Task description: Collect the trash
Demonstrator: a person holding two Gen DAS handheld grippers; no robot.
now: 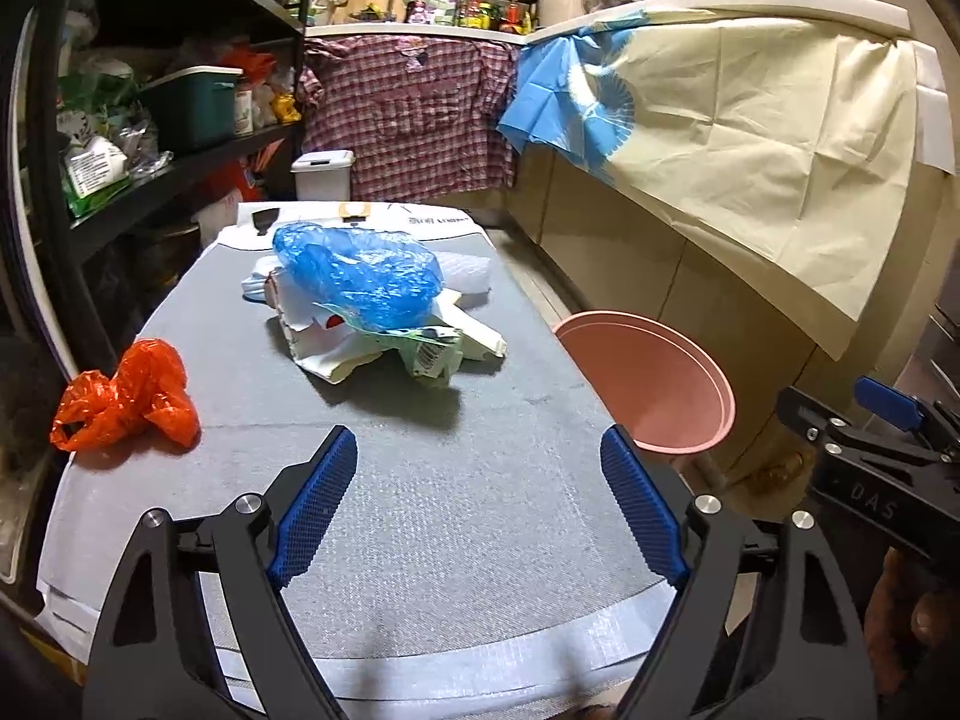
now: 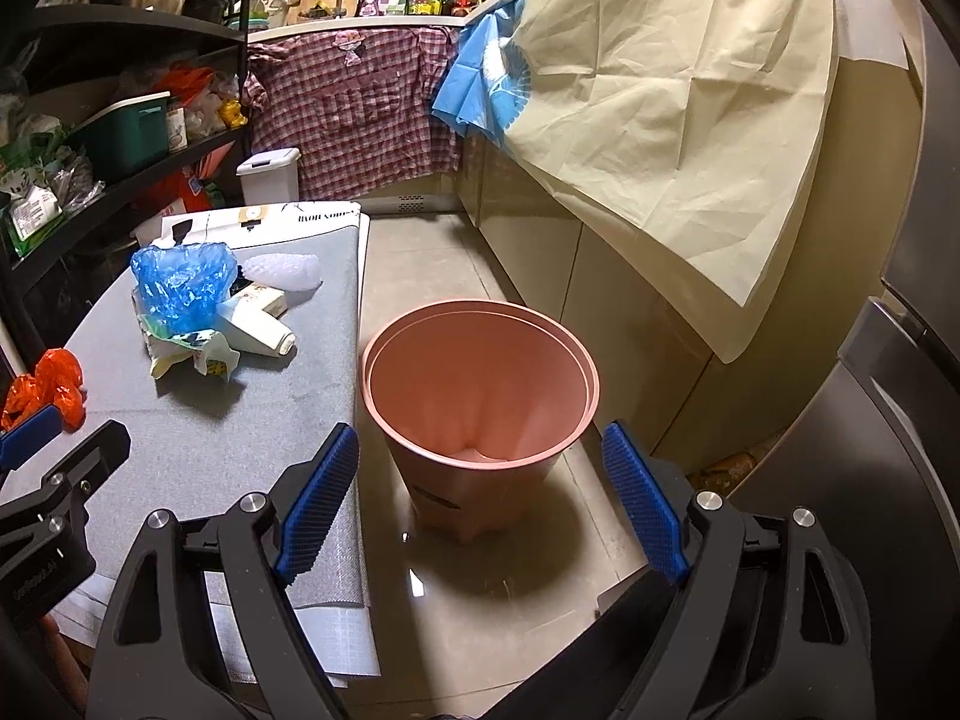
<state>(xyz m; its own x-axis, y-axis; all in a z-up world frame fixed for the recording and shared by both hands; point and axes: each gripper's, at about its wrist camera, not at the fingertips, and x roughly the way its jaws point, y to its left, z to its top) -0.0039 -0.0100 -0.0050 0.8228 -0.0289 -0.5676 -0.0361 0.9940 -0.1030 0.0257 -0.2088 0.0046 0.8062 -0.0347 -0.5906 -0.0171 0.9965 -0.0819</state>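
Observation:
A crumpled blue plastic bag point(image 1: 360, 276) lies on a pile of white and green wrappers point(image 1: 384, 348) in the middle of the grey table mat point(image 1: 420, 510). A crumpled orange bag point(image 1: 129, 402) lies at the mat's left edge. A pink bin point(image 2: 480, 384) stands on the floor right of the table, with something pale at its bottom. My left gripper point(image 1: 477, 498) is open and empty over the near part of the mat. My right gripper point(image 2: 480, 498) is open and empty above the bin's near rim. The trash also shows in the right wrist view: blue bag point(image 2: 180, 282), orange bag point(image 2: 51, 387).
A black shelf rack point(image 1: 180, 150) full of goods stands left of the table. A small white lidded bin point(image 1: 321, 174) sits beyond the table. Cabinets draped with a cream cloth point(image 1: 750, 138) run along the right. A steel fridge point(image 2: 888, 408) is at far right.

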